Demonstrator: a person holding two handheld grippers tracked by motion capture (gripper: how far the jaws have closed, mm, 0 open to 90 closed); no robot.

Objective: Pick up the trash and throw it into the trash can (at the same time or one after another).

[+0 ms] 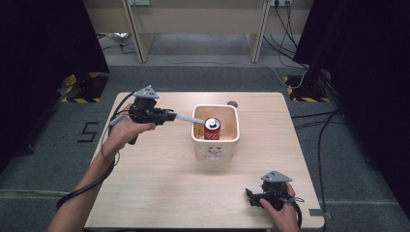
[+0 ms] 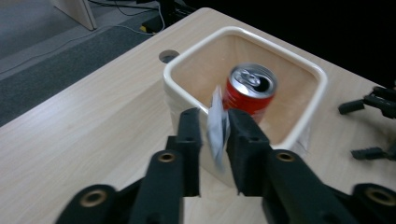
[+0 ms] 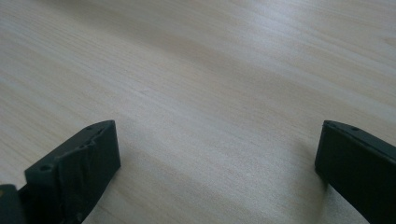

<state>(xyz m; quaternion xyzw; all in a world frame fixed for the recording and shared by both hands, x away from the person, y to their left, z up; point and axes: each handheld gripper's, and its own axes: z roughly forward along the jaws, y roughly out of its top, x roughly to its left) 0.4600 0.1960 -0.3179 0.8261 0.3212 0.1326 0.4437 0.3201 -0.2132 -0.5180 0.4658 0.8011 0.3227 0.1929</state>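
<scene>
While left tool [image 2: 214, 133] pinches packet [image 2: 216, 126], over tub [image 2: 308, 116]

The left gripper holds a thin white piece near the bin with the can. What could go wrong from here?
1. The left gripper pinches only part of the thin white packet, so the packet might slip and fall outside the white bin.
2. The red can stands upright close behind the packet; a push forward might tip it.
3. The bin rim lies just below the gripper and may be bumped.
</scene>
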